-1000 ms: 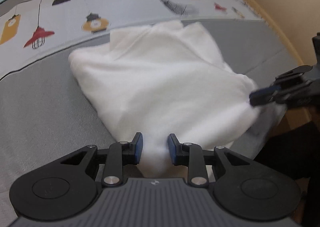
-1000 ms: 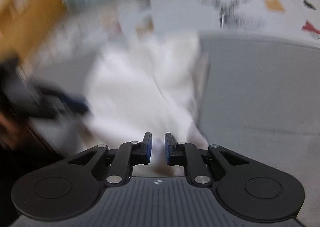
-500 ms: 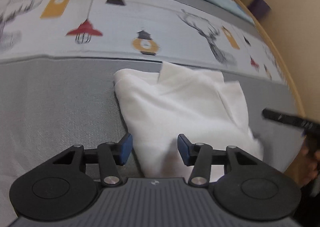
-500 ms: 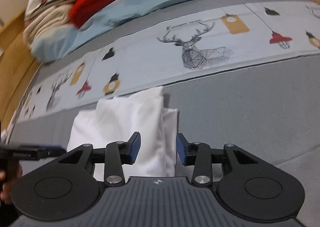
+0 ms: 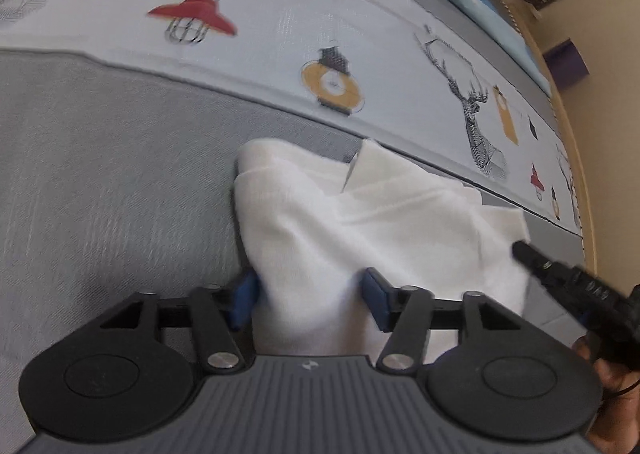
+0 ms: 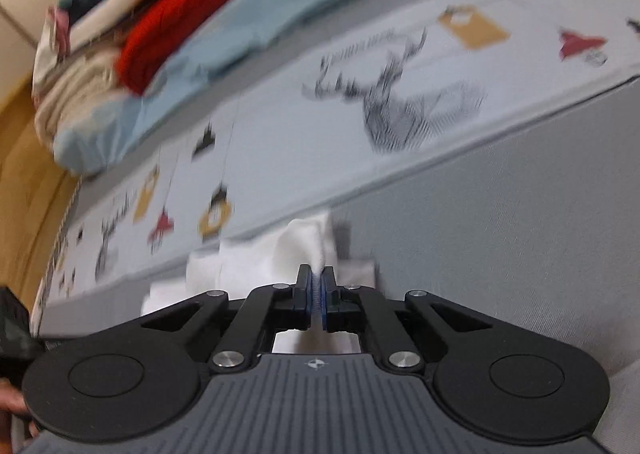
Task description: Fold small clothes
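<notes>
Left wrist view, entry one: my left hand-held gripper (image 5: 310,302), released, fingers spread wide on either side of the near end of the white garment (image 5: 372,221); blue pads (image 5: 243,297) stand clear of the cloth or barely brush it, I cannot tell which.

Entry two: white garment, partly folded into a loose bundle, lying on the grey panel of the bed cover (image 5: 100,157), just below the printed strip of lamps and deer (image 5: 476,109).

Entry three, right wrist view: my right hand-held gripper (image 6: 317,294), clenched on a raised pinch of the same white garment (image 6: 256,266); cloth stands up between the pads.

Entry four: pile of bedding and clothes (image 6: 160,37), red and pale blue among them, at the far end of the bed. Much of this view is blurred.

Step in hand, by my judgement: a fold in progress, one edge gripped by the right. Next move calls for the left to close on the near end, so both carry the edge evenly across.
</notes>
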`<act>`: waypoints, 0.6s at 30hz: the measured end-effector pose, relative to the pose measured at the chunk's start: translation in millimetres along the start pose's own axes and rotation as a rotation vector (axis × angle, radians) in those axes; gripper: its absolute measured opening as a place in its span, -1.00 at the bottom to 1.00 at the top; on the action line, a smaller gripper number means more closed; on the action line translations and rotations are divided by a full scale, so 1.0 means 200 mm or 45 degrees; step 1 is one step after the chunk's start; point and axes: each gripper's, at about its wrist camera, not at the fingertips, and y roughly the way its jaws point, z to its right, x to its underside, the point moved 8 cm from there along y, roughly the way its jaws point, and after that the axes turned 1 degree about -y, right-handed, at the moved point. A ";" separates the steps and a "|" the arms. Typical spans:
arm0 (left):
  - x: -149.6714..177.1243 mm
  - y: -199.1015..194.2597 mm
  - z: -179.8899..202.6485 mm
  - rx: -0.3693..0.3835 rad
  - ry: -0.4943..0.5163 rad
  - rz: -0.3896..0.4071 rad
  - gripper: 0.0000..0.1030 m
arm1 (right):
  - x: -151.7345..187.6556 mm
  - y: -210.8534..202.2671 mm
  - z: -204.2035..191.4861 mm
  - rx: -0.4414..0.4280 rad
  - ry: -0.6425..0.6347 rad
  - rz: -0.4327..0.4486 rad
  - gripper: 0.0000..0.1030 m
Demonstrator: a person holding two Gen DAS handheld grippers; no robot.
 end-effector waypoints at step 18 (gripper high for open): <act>-0.04 0.02 -0.01 0.076 -0.061 -0.005 -0.01 | 0.20 0.12 0.09 0.081 0.014 -0.323 0.22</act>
